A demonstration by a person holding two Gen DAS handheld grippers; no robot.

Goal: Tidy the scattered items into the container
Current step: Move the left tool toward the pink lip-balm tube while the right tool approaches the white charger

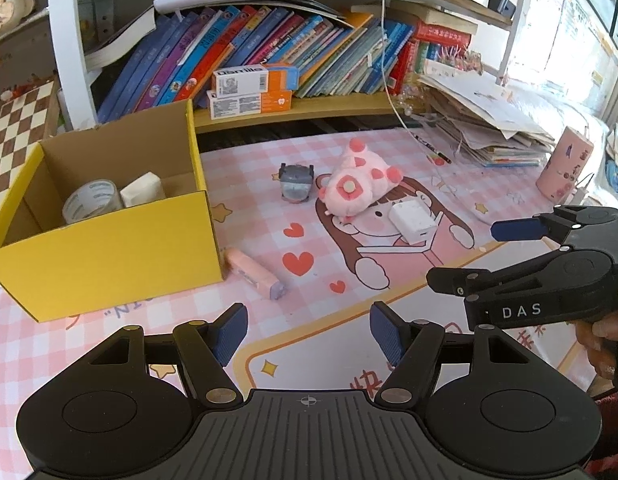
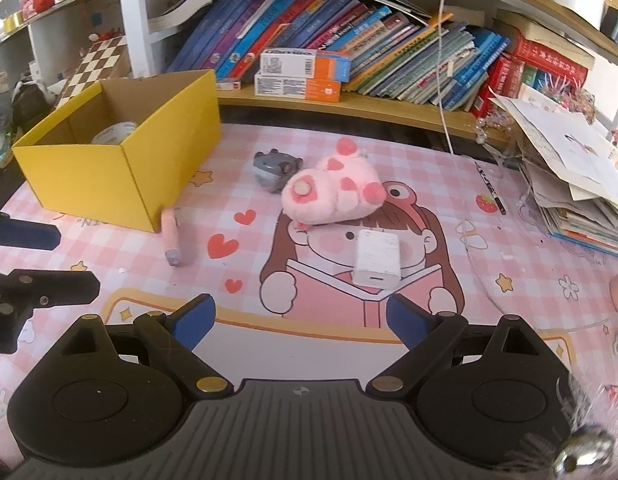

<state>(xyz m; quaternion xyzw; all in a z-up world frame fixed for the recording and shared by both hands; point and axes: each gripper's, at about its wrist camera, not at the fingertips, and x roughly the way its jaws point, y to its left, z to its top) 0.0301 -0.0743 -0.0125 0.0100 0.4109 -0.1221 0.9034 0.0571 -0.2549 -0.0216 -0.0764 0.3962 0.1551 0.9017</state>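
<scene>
Nearest the cameras, the left gripper (image 1: 307, 330) and the right gripper (image 2: 300, 318) both hover low over the pink checked desk mat (image 1: 109, 344) with their blue-padded fingers spread apart and nothing between them. Just ahead of the right gripper lies the white square charger block (image 2: 377, 261); to the left, the pink stick-shaped tube with a lilac cap (image 1: 255, 274) rests touching the corner of the yellow cardboard box (image 1: 109, 256). Farther on, the pink spotted plush toy (image 1: 359, 184) lies beside the small grey toy figure (image 1: 295, 182). Inside the box sit a roll of clear tape (image 1: 93, 200) and a white paper-wrapped packet (image 1: 143, 189). Sorting looks part-way: four items remain outside. The right gripper seems best placed for the charger, needing a descent and squeeze across its narrow sides.
</scene>
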